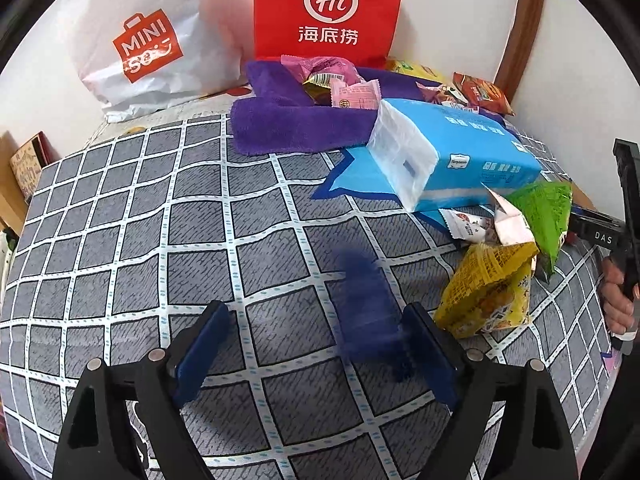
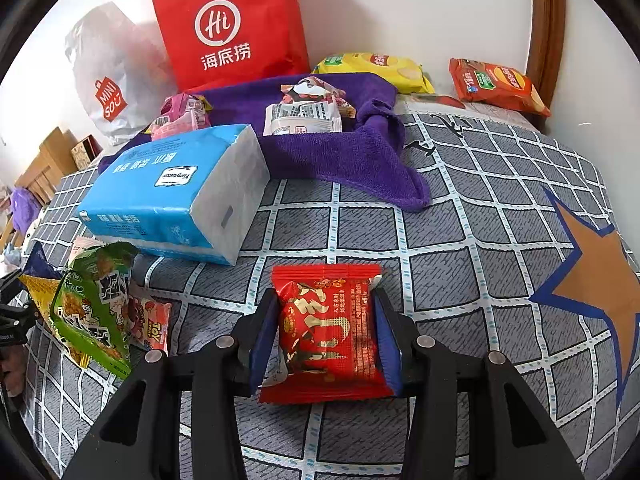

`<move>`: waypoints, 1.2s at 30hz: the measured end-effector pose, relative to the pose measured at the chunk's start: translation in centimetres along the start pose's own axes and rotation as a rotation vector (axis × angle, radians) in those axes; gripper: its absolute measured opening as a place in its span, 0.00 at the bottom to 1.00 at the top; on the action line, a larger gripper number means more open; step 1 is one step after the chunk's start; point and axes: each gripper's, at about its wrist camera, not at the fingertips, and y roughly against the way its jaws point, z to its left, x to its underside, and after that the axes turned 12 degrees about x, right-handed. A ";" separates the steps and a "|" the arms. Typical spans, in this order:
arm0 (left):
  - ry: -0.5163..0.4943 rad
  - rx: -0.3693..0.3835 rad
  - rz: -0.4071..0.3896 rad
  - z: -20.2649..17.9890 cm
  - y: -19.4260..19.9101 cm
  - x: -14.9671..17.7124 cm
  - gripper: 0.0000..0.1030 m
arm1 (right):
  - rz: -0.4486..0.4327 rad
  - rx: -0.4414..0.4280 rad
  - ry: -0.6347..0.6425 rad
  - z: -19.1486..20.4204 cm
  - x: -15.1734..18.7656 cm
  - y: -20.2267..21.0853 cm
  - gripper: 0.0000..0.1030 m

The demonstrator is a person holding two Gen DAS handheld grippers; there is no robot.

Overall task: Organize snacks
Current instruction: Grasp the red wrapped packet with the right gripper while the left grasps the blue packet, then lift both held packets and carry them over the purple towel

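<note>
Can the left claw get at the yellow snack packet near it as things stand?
Probably yes. The left claw is open and empty, and the yellow snack packet lies just to its right on the checked cloth, with nothing between them.

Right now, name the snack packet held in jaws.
The red snack packet, clamped between the right gripper jaws; all other packets lie loose on the bed.

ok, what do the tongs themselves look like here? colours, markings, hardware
Both tongs match: matte black angular plastic arms with cut-out windows, silver round pivot pins, and blue pads inside the fingers, on the left tongs and right tongs. The left view shows white "DAS" lettering on the right unit's body. No cables or sleeves visible.
</note>
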 end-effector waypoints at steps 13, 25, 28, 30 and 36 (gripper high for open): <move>-0.011 -0.040 0.014 -0.3 -0.2 0.1 0.84 | 0.001 -0.004 0.003 0.1 0.0 0.0 0.47; 0.013 -0.066 -0.015 -0.1 0.2 0.1 0.53 | 0.001 0.005 0.010 0.2 0.0 0.0 0.47; 0.009 -0.071 -0.013 -0.1 0.2 0.1 0.53 | 0.001 0.005 0.011 0.2 0.1 0.0 0.47; 0.009 -0.071 -0.012 -0.1 0.2 0.2 0.53 | 0.000 0.007 0.014 0.2 0.1 0.0 0.47; 0.026 -0.045 -0.026 0.2 0.5 0.2 0.42 | -0.003 -0.013 -0.014 -0.4 0.1 0.1 0.44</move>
